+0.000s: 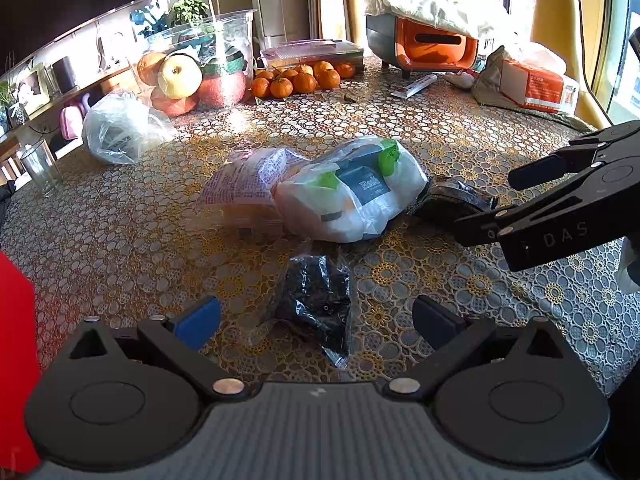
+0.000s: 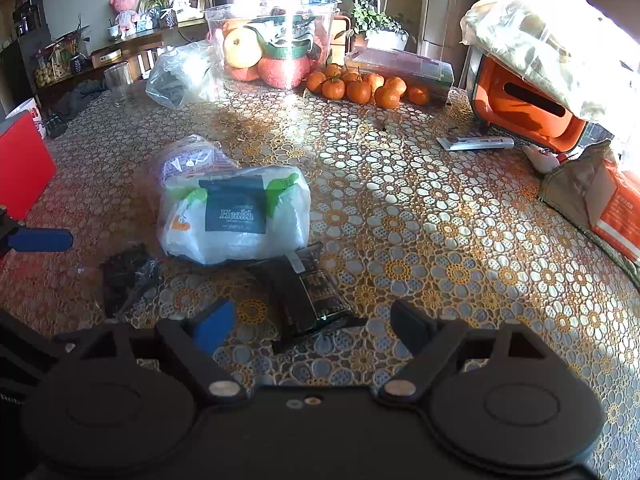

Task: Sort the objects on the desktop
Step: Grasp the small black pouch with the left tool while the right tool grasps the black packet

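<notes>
Both claws wide and empty: left claw point(image 1: 316, 318) straddles the crinkled clear bag of black bits point(image 1: 316, 304) on the bench point(image 1: 460, 280), right claw point(image 2: 312, 326) frames the flat black packet point(image 2: 310, 300). Best to close low, pinching film squarely, not the lace cloth

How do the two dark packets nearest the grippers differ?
The crumpled packet is loose clear film around black bits, before the left gripper. The flat packet is a smooth, rectangular, printed pack, before the right gripper. Both lie on the tablecloth, ungripped.
</notes>
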### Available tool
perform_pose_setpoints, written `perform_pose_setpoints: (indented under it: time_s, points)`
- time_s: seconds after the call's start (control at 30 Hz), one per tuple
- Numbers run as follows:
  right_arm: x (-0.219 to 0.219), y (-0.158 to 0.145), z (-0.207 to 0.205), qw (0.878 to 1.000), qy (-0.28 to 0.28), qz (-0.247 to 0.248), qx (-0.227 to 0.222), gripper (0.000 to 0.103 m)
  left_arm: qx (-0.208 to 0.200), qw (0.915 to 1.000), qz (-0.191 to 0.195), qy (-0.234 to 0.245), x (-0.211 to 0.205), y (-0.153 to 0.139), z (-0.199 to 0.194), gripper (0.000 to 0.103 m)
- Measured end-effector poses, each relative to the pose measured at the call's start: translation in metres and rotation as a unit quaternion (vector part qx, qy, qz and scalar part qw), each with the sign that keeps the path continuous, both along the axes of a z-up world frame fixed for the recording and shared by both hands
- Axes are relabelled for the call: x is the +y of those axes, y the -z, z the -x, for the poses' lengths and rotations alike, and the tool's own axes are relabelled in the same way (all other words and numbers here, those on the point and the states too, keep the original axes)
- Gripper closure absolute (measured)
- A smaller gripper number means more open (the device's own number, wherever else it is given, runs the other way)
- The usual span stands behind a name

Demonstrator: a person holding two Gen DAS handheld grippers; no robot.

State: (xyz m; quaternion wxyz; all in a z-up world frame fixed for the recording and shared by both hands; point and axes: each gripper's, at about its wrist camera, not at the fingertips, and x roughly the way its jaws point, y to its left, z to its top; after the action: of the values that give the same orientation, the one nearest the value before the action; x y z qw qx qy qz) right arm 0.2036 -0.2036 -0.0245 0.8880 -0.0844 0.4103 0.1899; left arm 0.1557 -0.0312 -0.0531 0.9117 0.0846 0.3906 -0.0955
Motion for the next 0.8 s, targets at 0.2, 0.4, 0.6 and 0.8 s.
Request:
perform_pose_setpoints:
  time_s: [0.2, 0.4, 0.6, 0.8]
  points:
    - [0.001, 0.005, -0.008, 1.0, 0.001, -0.001, 0.007, 0.027, -0.001, 1.0, -0.003, 0.008, -0.002, 0.006, -0.005, 0.001]
    - [0.0, 0.008, -0.014, 1.0, 0.003, -0.011, 0.015, 0.04, 0.001, 0.9999, -0.002, 0.01, -0.002, 0.008, -0.01, 0.013]
    - [-0.001, 0.01, -0.015, 1.0, 0.003, -0.011, 0.017, 0.046, 0.006, 0.9999, -0.002, 0.009, -0.002, 0.011, -0.011, 0.033]
    - [0.0, 0.013, -0.014, 1.0, 0.002, -0.009, 0.025, 0.053, 0.003, 0.9999, -0.006, 0.012, -0.003, 0.011, -0.01, 0.044]
